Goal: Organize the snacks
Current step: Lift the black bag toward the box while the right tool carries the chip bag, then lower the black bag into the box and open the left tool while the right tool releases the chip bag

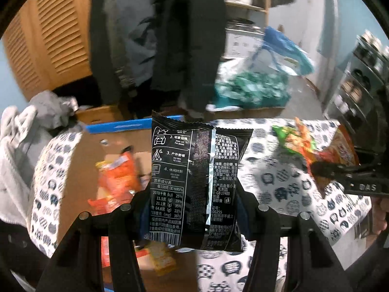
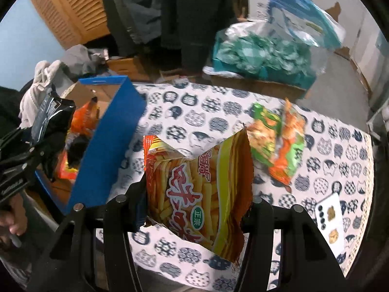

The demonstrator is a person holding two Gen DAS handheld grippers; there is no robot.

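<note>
My left gripper (image 1: 192, 209) is shut on a black snack packet (image 1: 194, 182) with white print and holds it upright above the open blue-edged cardboard box (image 1: 116, 126). The box holds orange and red snack packs (image 1: 116, 177). My right gripper (image 2: 194, 206) is shut on a yellow-and-red packet of fries (image 2: 201, 189), raised over the cat-print tablecloth (image 2: 194, 112) just right of the box's blue wall (image 2: 109, 146). The black packet also shows at the left of the right wrist view (image 2: 52, 116). Green-and-orange snack packs (image 2: 277, 141) lie on the table to the right.
A white card (image 2: 330, 221) lies near the table's right front edge. Behind the table stand a cardboard box with a teal-filled plastic bag (image 2: 262, 56), hanging dark clothes (image 1: 170, 36) and a slatted wooden door (image 1: 48, 36). Grey cloth (image 1: 22, 131) is piled at the left.
</note>
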